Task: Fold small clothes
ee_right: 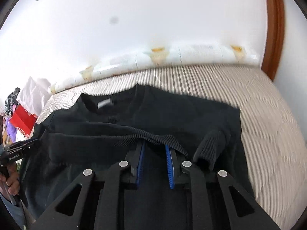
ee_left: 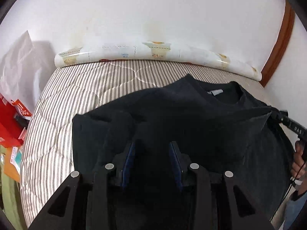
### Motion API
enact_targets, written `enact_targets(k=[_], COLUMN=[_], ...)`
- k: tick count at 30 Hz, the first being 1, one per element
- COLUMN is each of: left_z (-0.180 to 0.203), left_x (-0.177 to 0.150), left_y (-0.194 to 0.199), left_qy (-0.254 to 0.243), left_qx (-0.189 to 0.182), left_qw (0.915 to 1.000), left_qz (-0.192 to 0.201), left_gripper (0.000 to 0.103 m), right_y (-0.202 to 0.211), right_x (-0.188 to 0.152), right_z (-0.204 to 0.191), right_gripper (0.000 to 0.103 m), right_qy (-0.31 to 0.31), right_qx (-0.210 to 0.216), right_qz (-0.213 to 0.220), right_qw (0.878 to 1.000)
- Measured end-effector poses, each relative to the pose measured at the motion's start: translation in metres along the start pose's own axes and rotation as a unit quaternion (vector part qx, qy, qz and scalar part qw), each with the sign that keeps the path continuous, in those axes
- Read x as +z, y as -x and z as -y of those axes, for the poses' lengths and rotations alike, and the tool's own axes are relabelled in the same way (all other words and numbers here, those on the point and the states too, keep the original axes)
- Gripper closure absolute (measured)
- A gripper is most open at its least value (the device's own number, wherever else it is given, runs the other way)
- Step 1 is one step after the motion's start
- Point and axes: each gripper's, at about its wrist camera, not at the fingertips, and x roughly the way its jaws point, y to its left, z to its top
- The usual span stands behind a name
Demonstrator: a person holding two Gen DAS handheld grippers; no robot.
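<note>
A black sweater [ee_left: 191,115] lies on the striped bed, collar and grey label [ee_left: 215,92] toward the wall. It also shows in the right wrist view [ee_right: 153,113]. Its ribbed hem [ee_right: 153,136] is folded up over the body, with a ribbed cuff [ee_right: 209,149] beside it. My left gripper [ee_left: 152,145] hovers over the folded cloth with its jaws apart; dark cloth hides the tips. My right gripper [ee_right: 154,147] is part open, its tips tucked under the ribbed hem. Each gripper shows at the edge of the other view: the right [ee_left: 287,122], the left [ee_right: 21,149].
The striped quilt [ee_left: 76,95] covers the bed. A patterned roll [ee_left: 153,53] lies along the white wall. Red and orange boxes [ee_left: 9,122] stand left of the bed. A wooden frame [ee_right: 274,28] rises at the right.
</note>
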Motion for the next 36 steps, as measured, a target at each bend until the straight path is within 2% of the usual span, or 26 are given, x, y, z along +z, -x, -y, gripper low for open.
enact_targets(k=[3,7,8,11,12,14,19,21,23,25,26,27,30,32,36], left_z=[-0.007,-0.02,-0.023,-0.032,-0.034,-0.038,-0.051,-0.054,-0.055,-0.051,-0.048,-0.045,-0.048,-0.054,-0.057], left_x=[0.002,-0.002,-0.002,-0.004,-0.005,-0.005,-0.004,-0.002,-0.001,0.0,0.0,0.0,-0.001,0.0,0.001], left_y=[0.002,0.009,0.011,0.017,0.018,0.016,0.008,0.0,-0.009,-0.015,-0.015,-0.014,0.004,0.012,0.002], left_qy=[0.005,0.013,0.015,0.018,0.019,0.021,0.031,0.035,0.038,0.033,0.027,0.022,0.03,0.041,0.047], left_qx=[0.006,0.008,0.008,0.012,0.009,0.006,0.013,-0.014,-0.017,-0.011,-0.002,0.002,0.004,0.0,0.001], left_qw=[1.0,0.9998,0.9998,0.9997,0.9997,0.9997,0.9994,0.9993,0.999,0.9993,0.9996,0.9997,0.9983,0.9971,0.9979], left_qz=[0.004,0.009,0.009,0.014,0.014,0.011,0.006,-0.006,-0.018,-0.015,-0.011,-0.003,0.05,0.064,0.045], left_gripper=[0.068,0.068,0.068,0.068,0.066,0.065,0.065,0.065,0.066,0.076,0.088,0.092,0.094,0.094,0.094], right_y=[0.005,0.019,0.027,0.043,0.048,0.047,0.006,-0.012,-0.023,-0.035,-0.04,-0.042,-0.039,-0.022,-0.005], right_x=[0.019,0.04,0.042,0.037,0.032,0.023,0.008,0.007,0.008,0.009,0.01,0.011,0.01,0.008,0.006], right_z=[-0.003,0.005,0.011,0.024,0.029,0.036,0.051,0.058,0.061,0.06,0.057,0.055,0.056,0.062,0.069], right_gripper=[0.077,0.075,0.072,0.045,0.04,0.04,0.04,0.044,0.049,0.056,0.066,0.077,0.092,0.093,0.093], right_qy=[0.008,-0.004,-0.008,-0.013,-0.014,-0.005,0.006,-0.002,-0.007,-0.005,0.001,0.004,0.006,-0.001,-0.011], right_qx=[-0.01,-0.024,-0.026,-0.026,-0.022,-0.023,-0.059,-0.066,-0.061,-0.058,-0.059,-0.057,-0.05,-0.037,-0.032], right_qz=[0.028,0.054,0.062,0.076,0.08,0.069,0.016,-0.002,-0.011,-0.024,-0.027,-0.029,-0.019,0.005,0.033], right_qw=[1.0,0.998,0.998,0.997,0.996,0.997,0.998,0.998,0.998,0.998,0.998,0.998,0.999,0.999,0.999])
